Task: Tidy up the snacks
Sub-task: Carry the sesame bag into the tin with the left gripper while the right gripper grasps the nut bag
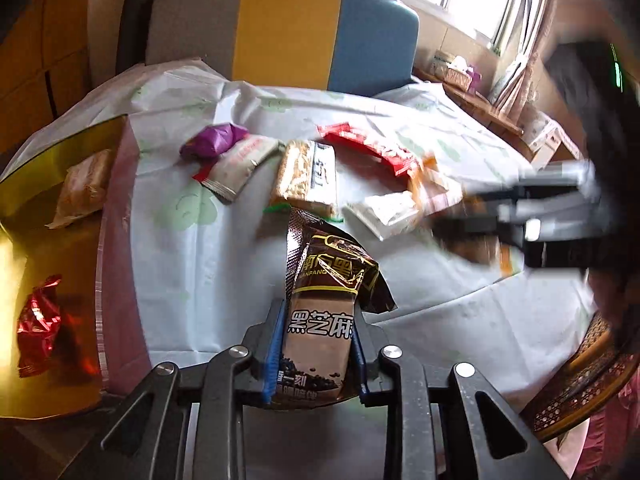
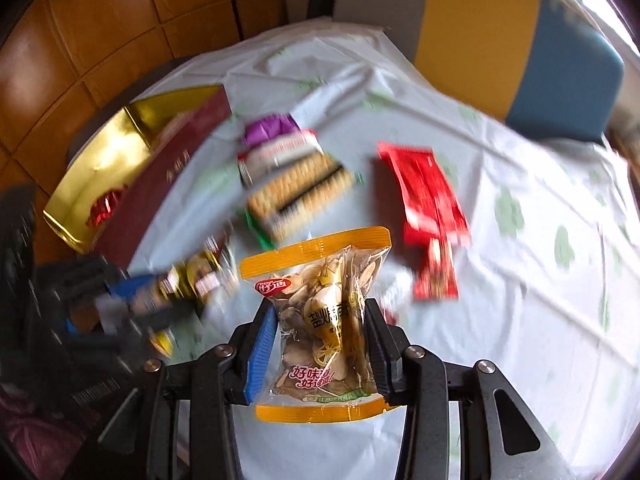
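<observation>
A table under a pale cloth with green leaf prints (image 2: 500, 168) fills both views, with a chair striped grey, yellow and blue (image 1: 288, 32) pushed up to its far edge at twelve o'clock. At about nine o'clock in the left wrist view sits a gold-lined box with a maroon wall (image 1: 48, 248), open on top; a pale wafer pack (image 1: 82, 186) and a red foil sweet (image 1: 38, 320) already lie inside, so it reads as the place the snacks are being gathered into. Loose snacks lie scattered across the middle of the cloth, near twelve o'clock of both grippers: a long red packet (image 2: 428, 208), a biscuit pack (image 2: 300, 196) showing rows of golden biscuits, a grey-white sachet (image 1: 236, 168) partly under a purple wrapper (image 1: 212, 142). The right gripper (image 2: 320, 344) is clamped on a clear, orange-edged bag of seeds (image 2: 320, 320), gripped across its width so the bag hangs flat and upright off the cloth. The left gripper (image 1: 316, 352) is pressed tight on a brown black-sesame sachet (image 1: 324, 312), pinched at its lower half with the top flaring free. Both loads look ready to carry toward the box at nine o'clock, the left being nearer.
</observation>
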`<state>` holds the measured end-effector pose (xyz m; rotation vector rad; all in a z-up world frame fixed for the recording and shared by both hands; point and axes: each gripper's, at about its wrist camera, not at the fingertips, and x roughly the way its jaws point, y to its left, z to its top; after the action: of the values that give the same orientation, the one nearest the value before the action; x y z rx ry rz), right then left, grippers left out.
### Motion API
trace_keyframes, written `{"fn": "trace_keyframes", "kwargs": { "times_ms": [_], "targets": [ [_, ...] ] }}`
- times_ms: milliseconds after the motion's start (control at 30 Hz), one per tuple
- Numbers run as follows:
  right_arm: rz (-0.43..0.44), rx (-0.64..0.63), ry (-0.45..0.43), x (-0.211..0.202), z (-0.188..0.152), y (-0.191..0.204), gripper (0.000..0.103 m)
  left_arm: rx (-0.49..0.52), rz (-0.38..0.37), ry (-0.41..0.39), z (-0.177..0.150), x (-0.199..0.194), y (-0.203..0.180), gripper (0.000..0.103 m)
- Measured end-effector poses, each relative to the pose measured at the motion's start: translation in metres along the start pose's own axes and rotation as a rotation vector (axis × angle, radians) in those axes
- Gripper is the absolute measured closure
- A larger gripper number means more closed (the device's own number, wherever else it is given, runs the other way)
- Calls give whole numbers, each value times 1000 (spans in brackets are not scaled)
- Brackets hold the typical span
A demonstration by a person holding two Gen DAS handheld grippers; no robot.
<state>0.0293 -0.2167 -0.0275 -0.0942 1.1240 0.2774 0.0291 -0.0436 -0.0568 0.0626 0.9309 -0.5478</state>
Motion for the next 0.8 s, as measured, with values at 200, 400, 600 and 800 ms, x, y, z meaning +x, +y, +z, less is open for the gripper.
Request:
{"fn": "trace_keyframes", "kwargs": {
  "times_ms": [200,400,600,800],
  "targets": [
    [-19,21,35,14,-23,1,60,-45,-16,-88,13,-38,14,75],
    [-14,38,42,19,-24,-2,60,-221,23,-144,33,-72,71,75],
    [-8,33,38,22,-25,-1,59,-422,128,-141,53,-81,158,75],
    [-19,6,41,25,-27,2,58,-508,216,-83,72,-50,219,75]
  ]
}}
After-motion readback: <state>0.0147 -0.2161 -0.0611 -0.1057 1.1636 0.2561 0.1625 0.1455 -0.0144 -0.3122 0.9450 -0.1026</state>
